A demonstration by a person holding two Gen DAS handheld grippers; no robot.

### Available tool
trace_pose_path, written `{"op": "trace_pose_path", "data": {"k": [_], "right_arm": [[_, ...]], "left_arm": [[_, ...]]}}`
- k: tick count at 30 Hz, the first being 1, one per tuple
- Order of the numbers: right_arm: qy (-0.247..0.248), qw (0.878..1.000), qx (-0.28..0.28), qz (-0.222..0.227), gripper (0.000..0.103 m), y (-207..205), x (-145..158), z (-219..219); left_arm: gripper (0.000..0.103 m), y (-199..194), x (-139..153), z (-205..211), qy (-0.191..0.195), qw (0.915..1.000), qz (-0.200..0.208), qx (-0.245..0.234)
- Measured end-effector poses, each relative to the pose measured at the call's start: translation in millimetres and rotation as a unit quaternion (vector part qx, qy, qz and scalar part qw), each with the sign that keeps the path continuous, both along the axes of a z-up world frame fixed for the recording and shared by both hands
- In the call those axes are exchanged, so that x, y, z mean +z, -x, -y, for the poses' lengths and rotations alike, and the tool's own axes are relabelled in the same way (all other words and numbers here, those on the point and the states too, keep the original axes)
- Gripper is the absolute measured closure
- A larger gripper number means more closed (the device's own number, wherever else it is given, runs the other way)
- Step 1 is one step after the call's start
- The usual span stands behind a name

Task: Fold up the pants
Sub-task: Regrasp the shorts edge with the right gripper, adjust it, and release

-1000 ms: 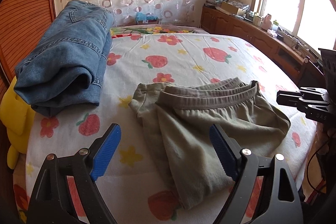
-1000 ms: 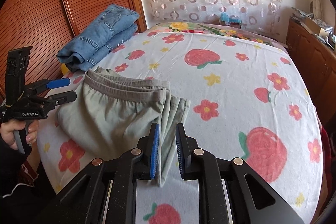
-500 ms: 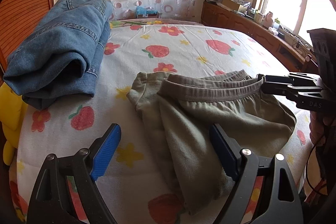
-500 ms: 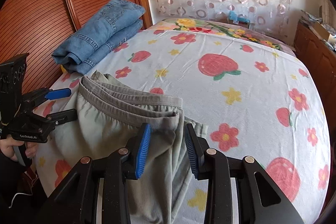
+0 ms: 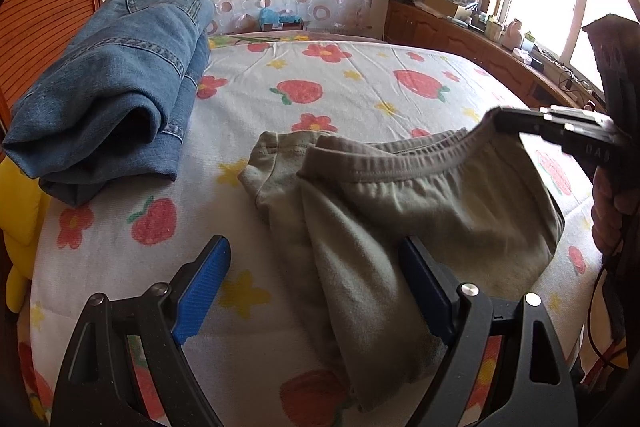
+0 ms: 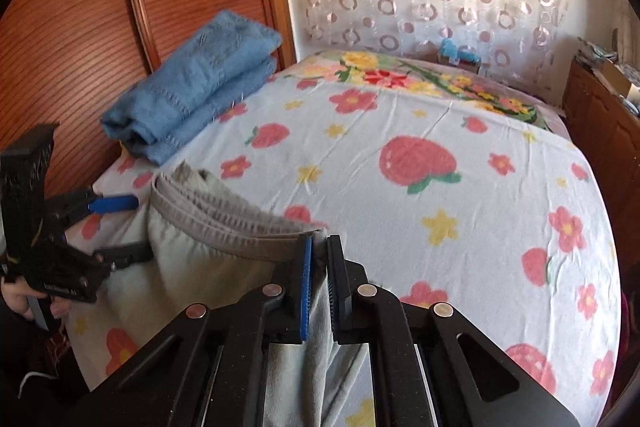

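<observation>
The right tongs [image 6: 319, 277] have closed on the pants' waistband [image 6: 224, 231], lifting it.

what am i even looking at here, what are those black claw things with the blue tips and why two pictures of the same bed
Those are handheld tools: a person holds one gripper in each hand, each with its own camera looking along its two fingers, hence two views. The left gripper is open, hovering over the grey-green pants on the flowered bed sheet. The right gripper is shut on the pants' waistband corner, lifting it. Folded blue jeans lie near the wooden headboard.
</observation>
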State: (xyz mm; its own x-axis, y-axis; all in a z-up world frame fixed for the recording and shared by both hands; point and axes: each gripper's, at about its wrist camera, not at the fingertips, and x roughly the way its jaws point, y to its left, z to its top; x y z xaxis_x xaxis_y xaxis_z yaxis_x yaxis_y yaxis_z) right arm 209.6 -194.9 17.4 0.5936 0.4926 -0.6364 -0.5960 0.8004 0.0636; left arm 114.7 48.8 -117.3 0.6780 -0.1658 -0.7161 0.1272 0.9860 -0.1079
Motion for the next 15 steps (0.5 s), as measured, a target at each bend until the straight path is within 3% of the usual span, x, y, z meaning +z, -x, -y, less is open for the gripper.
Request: {"op": "trace_pose_path", "data": {"k": [3, 8, 15], "right_arm": [[-0.002, 1.000, -0.013, 0.012, 0.096, -3.7, 1.1, -1.1], [0.023, 0.999, -0.025, -0.006, 0.096, -14.7, -16.0, -7.4], [0.043, 0.999, -0.034, -0.001, 0.096, -13.0, -12.4, -12.0]], "left_arm": [[0.016, 0.3, 0.0, -0.4, -0.001, 1.0000, -0.001, 0.000], [0.016, 0.0, -0.8, -0.4, -0.003, 1.0000, -0.003, 0.001], [0.016, 0.5, -1.3, 0.0, -0.004, 1.0000, -0.002, 0.002]]}}
